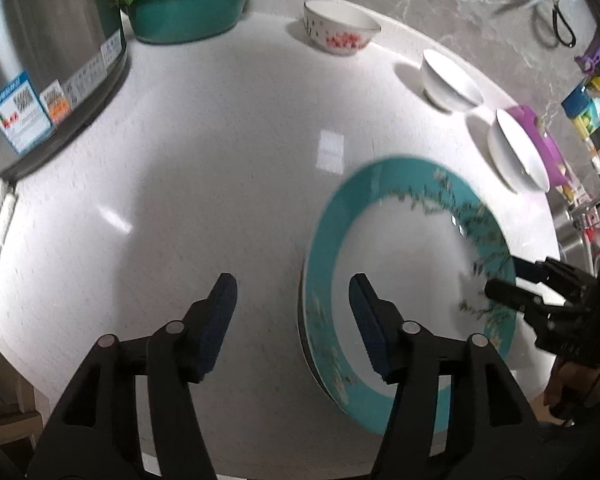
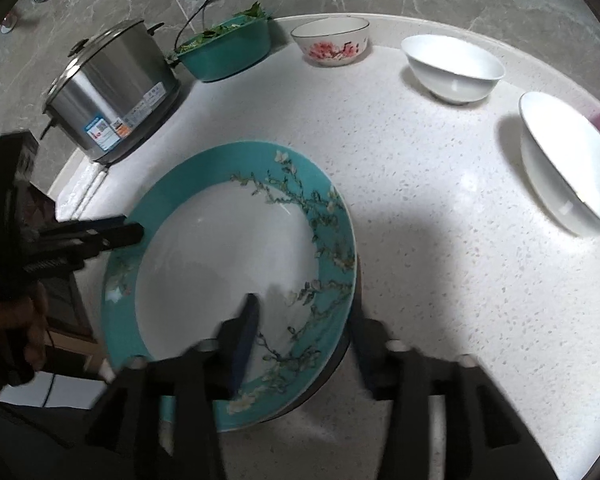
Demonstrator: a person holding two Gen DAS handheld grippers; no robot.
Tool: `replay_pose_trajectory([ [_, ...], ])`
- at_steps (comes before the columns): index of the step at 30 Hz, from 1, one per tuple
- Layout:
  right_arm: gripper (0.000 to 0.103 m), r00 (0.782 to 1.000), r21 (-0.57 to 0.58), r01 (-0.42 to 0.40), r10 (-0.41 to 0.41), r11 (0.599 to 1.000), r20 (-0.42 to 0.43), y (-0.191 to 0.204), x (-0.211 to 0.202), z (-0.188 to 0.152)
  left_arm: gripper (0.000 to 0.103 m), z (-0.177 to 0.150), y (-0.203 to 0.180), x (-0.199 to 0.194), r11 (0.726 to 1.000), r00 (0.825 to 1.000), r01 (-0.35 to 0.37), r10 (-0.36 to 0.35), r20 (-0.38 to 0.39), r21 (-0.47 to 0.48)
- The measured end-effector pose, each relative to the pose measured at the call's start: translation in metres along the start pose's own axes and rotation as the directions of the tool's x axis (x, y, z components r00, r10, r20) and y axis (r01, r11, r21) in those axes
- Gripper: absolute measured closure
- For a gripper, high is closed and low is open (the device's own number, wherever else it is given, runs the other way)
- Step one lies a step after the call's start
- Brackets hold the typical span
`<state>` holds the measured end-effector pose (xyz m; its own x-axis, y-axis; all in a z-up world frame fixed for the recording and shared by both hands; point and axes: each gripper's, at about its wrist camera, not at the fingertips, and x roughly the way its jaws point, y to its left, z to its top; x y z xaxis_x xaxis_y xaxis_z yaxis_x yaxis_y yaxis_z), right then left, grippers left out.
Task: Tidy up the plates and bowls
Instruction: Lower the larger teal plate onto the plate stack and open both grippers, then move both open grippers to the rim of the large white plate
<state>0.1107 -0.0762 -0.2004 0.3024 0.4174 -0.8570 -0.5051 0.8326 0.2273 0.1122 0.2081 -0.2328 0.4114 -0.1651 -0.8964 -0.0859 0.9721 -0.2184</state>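
A teal-rimmed plate with a white centre and blossom pattern (image 1: 399, 264) (image 2: 228, 264) lies on the white counter, seemingly on top of another plate. My left gripper (image 1: 292, 296) is open, its right finger over the plate's left rim; in the right wrist view (image 2: 128, 232) it shows at the plate's left edge. My right gripper (image 2: 303, 324) is open and straddles the plate's right rim; in the left wrist view (image 1: 503, 280) it shows at that rim. A floral bowl (image 1: 339, 26) (image 2: 331, 40) and two white bowls (image 1: 449, 80) (image 1: 517, 150) (image 2: 451, 68) (image 2: 567, 160) stand at the back.
A steel rice cooker (image 1: 40, 60) (image 2: 112, 88) stands at the left. A teal basin of greens (image 1: 188, 4) (image 2: 228, 50) sits beside it. A purple dish (image 1: 539, 136) lies behind the nearest white bowl. The counter edge runs along the left and near side.
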Motion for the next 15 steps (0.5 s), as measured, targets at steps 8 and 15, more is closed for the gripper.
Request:
replay_pose_trajectory([
  [8, 0.029, 0.998, 0.116, 0.02, -0.027, 0.993, 0.063, -0.007, -0.014, 0.007, 0.021, 0.056, 0.001, -0.018, 0.99, 0.99, 0.132, -0.134, 0.037, 0.045],
  [15, 0.018, 0.98, 0.324, -0.023, -0.043, 0.946, 0.196, -0.035, -0.063, 0.011, 0.0, 0.107, -0.018, -0.024, 0.956, 0.962, 0.271, -0.274, 0.013, 0.114],
])
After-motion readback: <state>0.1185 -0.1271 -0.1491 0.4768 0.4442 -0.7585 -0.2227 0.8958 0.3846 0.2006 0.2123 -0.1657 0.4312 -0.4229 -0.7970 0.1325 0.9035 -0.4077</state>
